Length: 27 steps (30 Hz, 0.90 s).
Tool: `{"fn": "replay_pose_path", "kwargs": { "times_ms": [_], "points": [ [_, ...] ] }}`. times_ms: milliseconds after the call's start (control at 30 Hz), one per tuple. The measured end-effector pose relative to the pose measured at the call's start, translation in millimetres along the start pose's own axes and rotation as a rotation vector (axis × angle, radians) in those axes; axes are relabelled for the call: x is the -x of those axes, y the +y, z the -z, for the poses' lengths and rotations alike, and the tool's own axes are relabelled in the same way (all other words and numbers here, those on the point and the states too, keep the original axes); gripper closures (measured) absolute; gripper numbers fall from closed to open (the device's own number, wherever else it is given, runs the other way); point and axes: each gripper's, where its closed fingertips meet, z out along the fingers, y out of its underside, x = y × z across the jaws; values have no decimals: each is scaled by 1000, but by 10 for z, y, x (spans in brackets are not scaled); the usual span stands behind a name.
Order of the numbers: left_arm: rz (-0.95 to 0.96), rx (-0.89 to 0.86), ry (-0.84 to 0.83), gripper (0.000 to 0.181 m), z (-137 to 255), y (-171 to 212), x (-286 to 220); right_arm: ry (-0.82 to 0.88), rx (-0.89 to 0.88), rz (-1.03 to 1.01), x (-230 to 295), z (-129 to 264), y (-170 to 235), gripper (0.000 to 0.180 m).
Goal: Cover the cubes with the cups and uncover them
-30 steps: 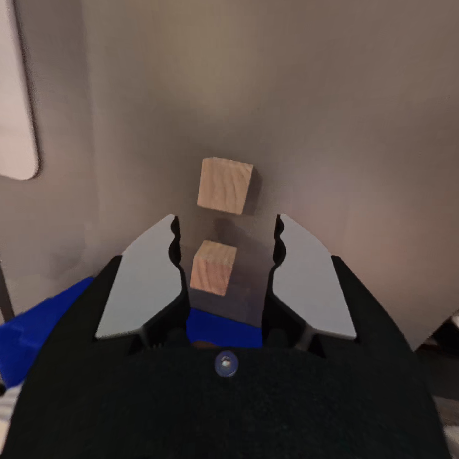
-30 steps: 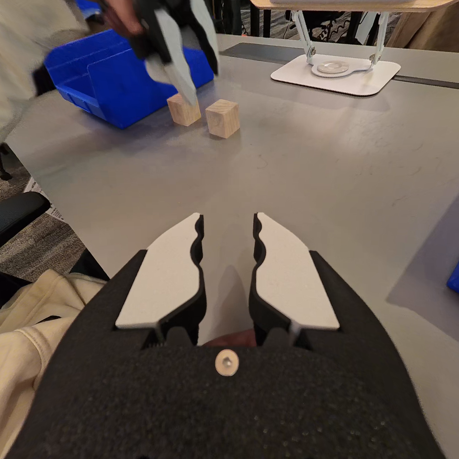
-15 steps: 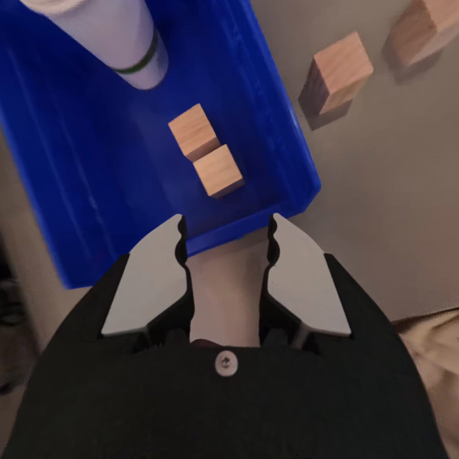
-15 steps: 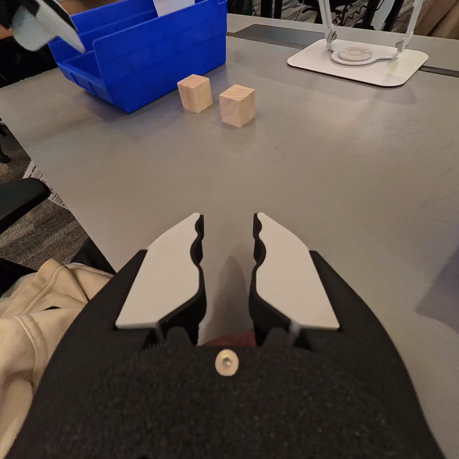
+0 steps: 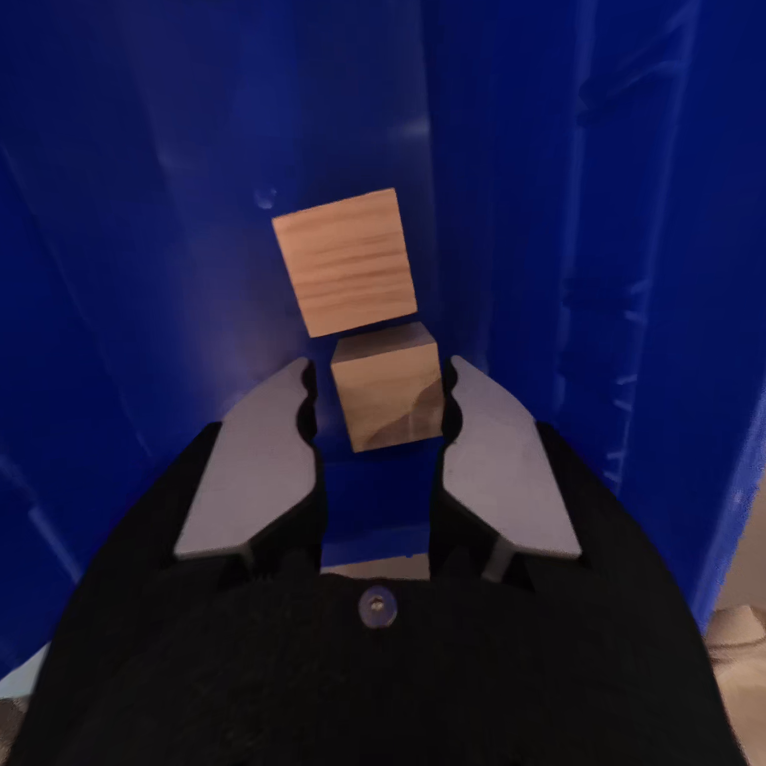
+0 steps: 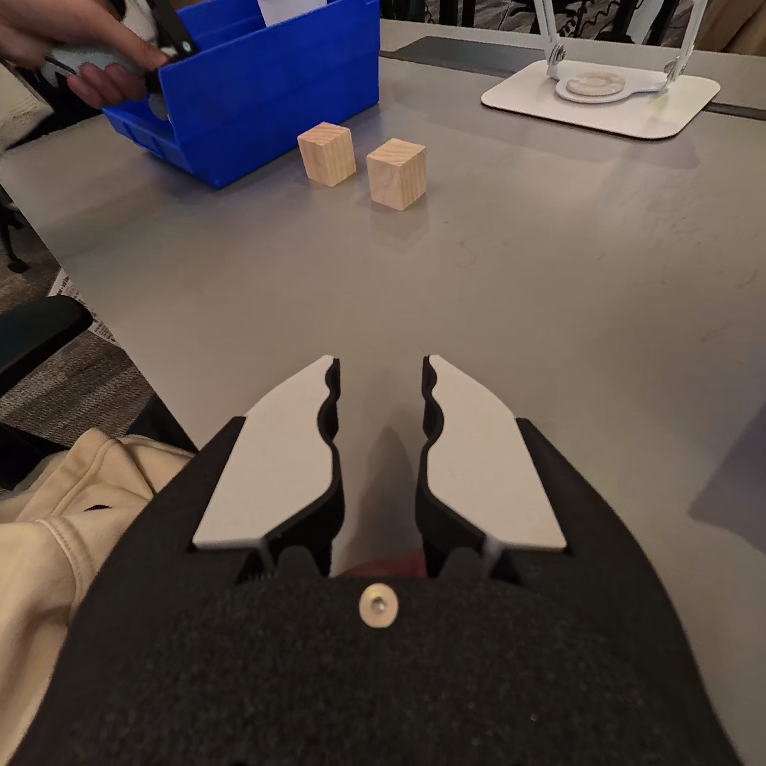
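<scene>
In the left wrist view, two wooden cubes lie on the floor of a blue bin [image 5: 124,207]: a far cube [image 5: 344,261] and a near cube [image 5: 385,398]. My left gripper [image 5: 379,362] is open inside the bin, its fingers on either side of the near cube. In the right wrist view, two more wooden cubes stand on the grey table [image 6: 539,290], a left one [image 6: 327,153] and a right one [image 6: 397,174]. My right gripper [image 6: 380,360] is open and empty, low over the table's near part. A white cup's edge [image 6: 290,8] shows over the bin's wall.
The blue bin [image 6: 269,91] stands at the table's far left, just behind the left cube. A hand [image 6: 83,54] holds the left gripper at the bin. A white stand base [image 6: 601,99] sits at the far right. The table's left edge runs near a chair [image 6: 37,331].
My left gripper left the two cubes on the table, swung over the blue bin and came down inside it around the near cube. My right gripper stayed open and edged slightly closer to the table cubes.
</scene>
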Motion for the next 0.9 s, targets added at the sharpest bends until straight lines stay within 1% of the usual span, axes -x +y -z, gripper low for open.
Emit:
{"fn": "replay_pose_path", "kwargs": {
  "times_ms": [33,133,200,267,367,467,533,567,633,733,800,900],
  "points": [
    [-2,9,15,132,-43,16,-17,2,-2,5,5,6,-8,142],
    [-9,32,20,133,-29,60,0,2,-5,7,11,9,-17,142],
    [-48,22,35,133,58,76,3,2,0,5,4,2,-3,142],
    [-67,-20,31,133,250,69,63,5,2,3,-9,0,2,142],
    [-155,-125,-4,134,751,34,91,11,-3,1,-27,7,-10,143],
    [-385,-250,72,134,1287,-45,-366,25,-12,2,-56,19,-31,143],
    [-581,-291,139,134,1499,-61,-866,30,-29,4,-67,47,-68,143],
    [-683,-287,171,134,1533,-47,-1131,33,-44,5,-72,66,-97,143],
    [-897,-245,201,134,1460,6,-1595,37,-67,3,-83,100,-139,144],
    [-1212,-111,257,134,1110,188,-2146,38,-69,3,-90,115,-140,144],
    [-1326,-19,254,134,804,235,-2376,39,-65,9,-88,116,-133,144],
    [-1420,51,223,134,391,220,-2615,33,-66,7,-78,114,-134,145]
  ]
}}
